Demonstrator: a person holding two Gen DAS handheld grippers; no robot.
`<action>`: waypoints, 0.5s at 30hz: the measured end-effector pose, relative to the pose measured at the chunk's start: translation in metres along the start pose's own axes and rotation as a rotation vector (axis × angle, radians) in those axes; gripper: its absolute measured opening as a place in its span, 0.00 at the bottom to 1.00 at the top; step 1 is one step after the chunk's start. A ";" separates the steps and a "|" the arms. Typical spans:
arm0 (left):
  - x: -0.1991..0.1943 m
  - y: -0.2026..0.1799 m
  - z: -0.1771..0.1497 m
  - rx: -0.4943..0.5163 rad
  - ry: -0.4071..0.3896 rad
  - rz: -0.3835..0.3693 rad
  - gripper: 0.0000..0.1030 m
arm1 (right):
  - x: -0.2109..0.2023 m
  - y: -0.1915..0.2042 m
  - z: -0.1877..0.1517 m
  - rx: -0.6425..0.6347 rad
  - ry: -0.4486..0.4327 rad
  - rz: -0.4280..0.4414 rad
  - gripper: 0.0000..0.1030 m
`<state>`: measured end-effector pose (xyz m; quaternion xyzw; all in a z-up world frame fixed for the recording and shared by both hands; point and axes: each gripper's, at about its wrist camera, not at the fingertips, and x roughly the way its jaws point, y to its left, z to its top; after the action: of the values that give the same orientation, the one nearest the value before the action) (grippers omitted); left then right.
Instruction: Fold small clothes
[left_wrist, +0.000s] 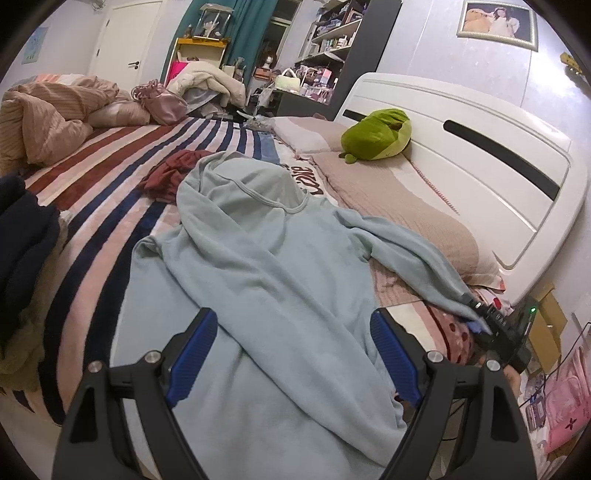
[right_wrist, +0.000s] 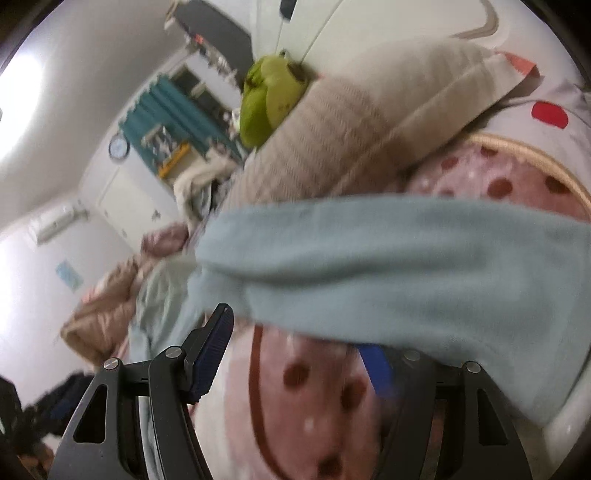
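Note:
A light blue long-sleeved top lies spread on the striped bedspread, neck toward the pillows and one sleeve folded across its body. My left gripper hovers open over its lower part, with nothing between the blue pads. The other sleeve stretches right to my right gripper at the bed's edge. In the blurred right wrist view that sleeve drapes over the right finger and hides its tip. The right gripper stands open, and its left finger is bare.
A maroon garment lies beyond the top. Dark clothes are piled at the left, a beige duvet at the far left. Pillows, a green plush and the white headboard line the right side. A dotted pink blanket lies under the right gripper.

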<state>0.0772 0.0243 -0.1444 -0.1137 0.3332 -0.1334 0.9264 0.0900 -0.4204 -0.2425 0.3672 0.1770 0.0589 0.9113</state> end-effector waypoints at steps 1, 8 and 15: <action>0.002 0.000 0.001 -0.002 0.003 0.005 0.80 | 0.001 -0.001 0.004 0.005 -0.017 -0.006 0.57; 0.008 0.005 0.005 -0.023 -0.003 0.007 0.80 | -0.008 0.006 0.028 -0.053 -0.111 -0.093 0.02; 0.002 0.016 0.005 -0.040 -0.024 -0.006 0.80 | -0.042 0.072 0.058 -0.283 -0.255 -0.059 0.01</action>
<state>0.0845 0.0394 -0.1467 -0.1349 0.3243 -0.1282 0.9275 0.0740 -0.4163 -0.1423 0.2343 0.0610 0.0093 0.9702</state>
